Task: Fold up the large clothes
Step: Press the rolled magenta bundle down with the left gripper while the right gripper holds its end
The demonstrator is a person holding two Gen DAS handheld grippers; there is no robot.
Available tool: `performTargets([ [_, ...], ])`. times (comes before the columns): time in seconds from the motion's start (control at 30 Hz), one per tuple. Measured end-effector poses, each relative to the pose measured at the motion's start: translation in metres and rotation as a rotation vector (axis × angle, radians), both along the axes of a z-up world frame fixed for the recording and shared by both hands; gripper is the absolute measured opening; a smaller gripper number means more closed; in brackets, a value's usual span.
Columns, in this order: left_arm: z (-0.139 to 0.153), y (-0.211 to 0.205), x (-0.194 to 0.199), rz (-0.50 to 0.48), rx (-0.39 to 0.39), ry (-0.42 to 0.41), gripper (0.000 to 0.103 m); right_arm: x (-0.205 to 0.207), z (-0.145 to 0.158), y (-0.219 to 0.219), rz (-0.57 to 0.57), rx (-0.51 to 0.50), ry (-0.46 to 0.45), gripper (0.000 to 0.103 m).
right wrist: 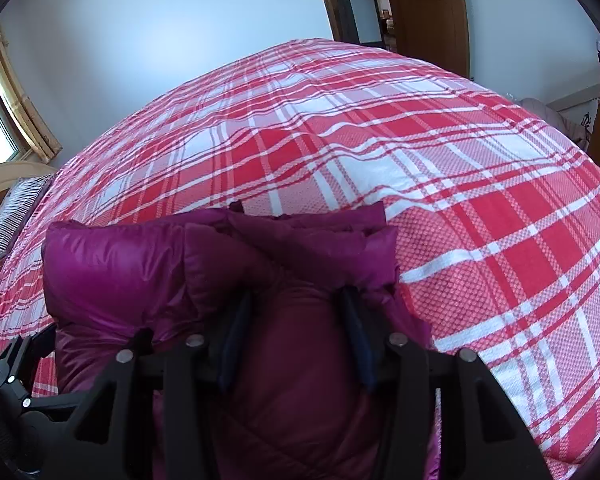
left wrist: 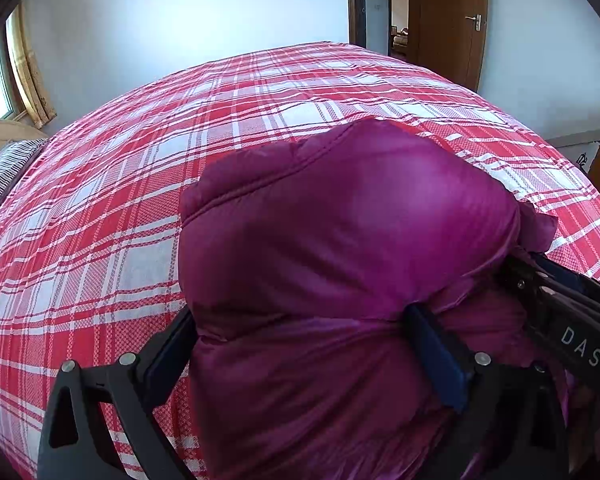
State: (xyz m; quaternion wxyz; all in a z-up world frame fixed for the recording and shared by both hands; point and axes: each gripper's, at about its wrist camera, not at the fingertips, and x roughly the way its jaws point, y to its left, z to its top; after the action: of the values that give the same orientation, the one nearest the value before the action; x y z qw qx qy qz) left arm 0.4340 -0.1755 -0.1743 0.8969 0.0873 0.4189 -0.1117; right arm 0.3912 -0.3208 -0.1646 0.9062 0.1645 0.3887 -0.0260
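A magenta puffer jacket (left wrist: 340,240) lies bunched and folded over on a bed with a red and white plaid cover (left wrist: 140,200). My left gripper (left wrist: 304,336) is shut on a thick fold of the jacket, which fills the gap between its fingers. In the right wrist view the jacket (right wrist: 112,264) sits at the near edge, and my right gripper (right wrist: 296,312) is shut on another fold of it. The right gripper also shows at the right edge of the left wrist view (left wrist: 572,320), close beside the left one.
The plaid cover (right wrist: 460,200) spreads far beyond the jacket. A striped pillow (left wrist: 4,176) lies at the far left by a headboard (right wrist: 4,176). A window (left wrist: 0,80) is at the left. A brown door (left wrist: 448,20) stands open in the far wall.
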Motion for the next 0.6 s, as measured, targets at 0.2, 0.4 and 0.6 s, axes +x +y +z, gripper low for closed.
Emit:
performTargets([
  [0.2,-0.0012,-0.0014,0.0008,0.002,0.008,0.002,0.102,0.002,-0.0004,0.0013,0.005,-0.013,0.012,0.051],
  [0.4,-0.0021,-0.0025,0.0006,0.004,0.011,-0.001,0.102,0.0033,-0.0007,0.0027,0.007,-0.027,0.021,0.051],
  [0.6,-0.0026,-0.0022,0.0008,0.004,0.009,0.0,0.102,0.0032,-0.0006,0.004,0.006,-0.036,0.023,0.052],
])
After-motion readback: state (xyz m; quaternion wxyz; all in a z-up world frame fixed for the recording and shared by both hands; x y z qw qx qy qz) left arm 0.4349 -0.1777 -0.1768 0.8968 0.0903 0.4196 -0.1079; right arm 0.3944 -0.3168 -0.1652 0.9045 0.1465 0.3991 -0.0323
